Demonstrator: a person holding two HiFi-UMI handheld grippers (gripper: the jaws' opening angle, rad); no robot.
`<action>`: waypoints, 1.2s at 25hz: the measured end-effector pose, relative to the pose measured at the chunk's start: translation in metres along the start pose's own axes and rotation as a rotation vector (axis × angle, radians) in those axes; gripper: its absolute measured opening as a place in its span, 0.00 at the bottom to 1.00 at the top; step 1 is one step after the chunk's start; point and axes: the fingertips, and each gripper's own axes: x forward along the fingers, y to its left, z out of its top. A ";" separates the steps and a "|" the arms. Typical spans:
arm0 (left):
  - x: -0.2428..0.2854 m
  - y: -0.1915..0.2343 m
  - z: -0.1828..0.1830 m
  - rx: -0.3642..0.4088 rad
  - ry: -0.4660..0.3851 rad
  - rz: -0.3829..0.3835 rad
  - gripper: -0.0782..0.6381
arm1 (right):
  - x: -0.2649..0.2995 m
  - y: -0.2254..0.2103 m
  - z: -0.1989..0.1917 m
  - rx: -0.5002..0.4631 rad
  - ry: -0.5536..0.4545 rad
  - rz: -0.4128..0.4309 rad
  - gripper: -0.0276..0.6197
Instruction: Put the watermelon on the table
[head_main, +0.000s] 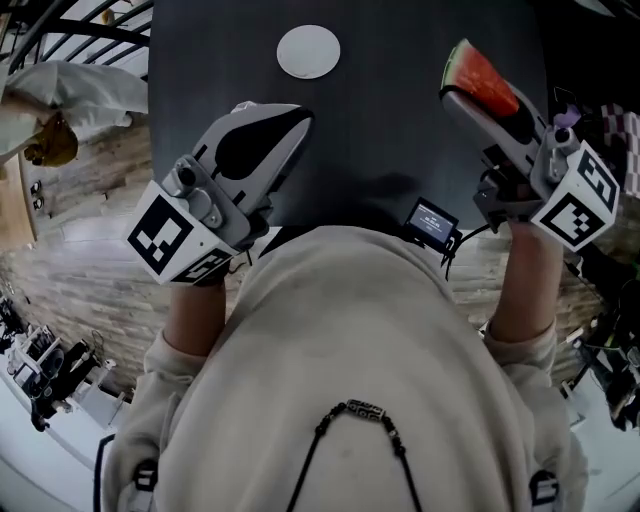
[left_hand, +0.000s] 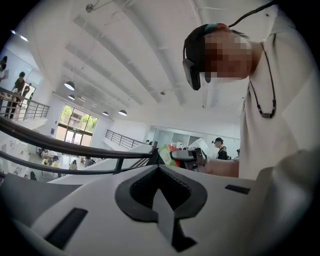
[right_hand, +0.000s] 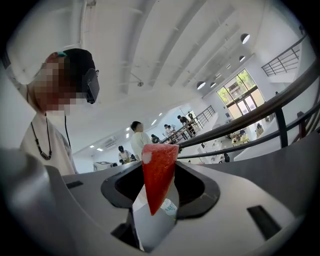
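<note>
A wedge of watermelon (head_main: 482, 74), red flesh with a green rind, is held up over the right side of the black table (head_main: 400, 150). My right gripper (head_main: 470, 97) is shut on it. In the right gripper view the red wedge (right_hand: 157, 172) stands upright between the jaws, its point downward. My left gripper (head_main: 285, 125) hovers over the table's left part, jaws together with nothing between them. The left gripper view looks level across at the watermelon (left_hand: 168, 151) and at the right gripper (left_hand: 189, 155) holding it.
A white round disc (head_main: 308, 51) lies on the table at the far middle. A small device with a lit screen (head_main: 432, 220) sits at the table's near edge. A railing (head_main: 80, 30) and a person in white (head_main: 70, 90) are at the upper left, beyond the wooden floor (head_main: 90, 180).
</note>
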 end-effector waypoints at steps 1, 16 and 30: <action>-0.001 -0.003 -0.005 -0.006 0.018 0.009 0.12 | 0.000 -0.001 -0.009 0.013 0.001 0.007 0.34; 0.008 -0.009 -0.022 -0.015 0.097 -0.060 0.12 | 0.003 0.002 -0.022 0.022 0.007 -0.033 0.34; 0.036 -0.019 -0.035 -0.065 0.144 -0.233 0.12 | -0.013 0.000 -0.014 0.008 -0.012 -0.138 0.34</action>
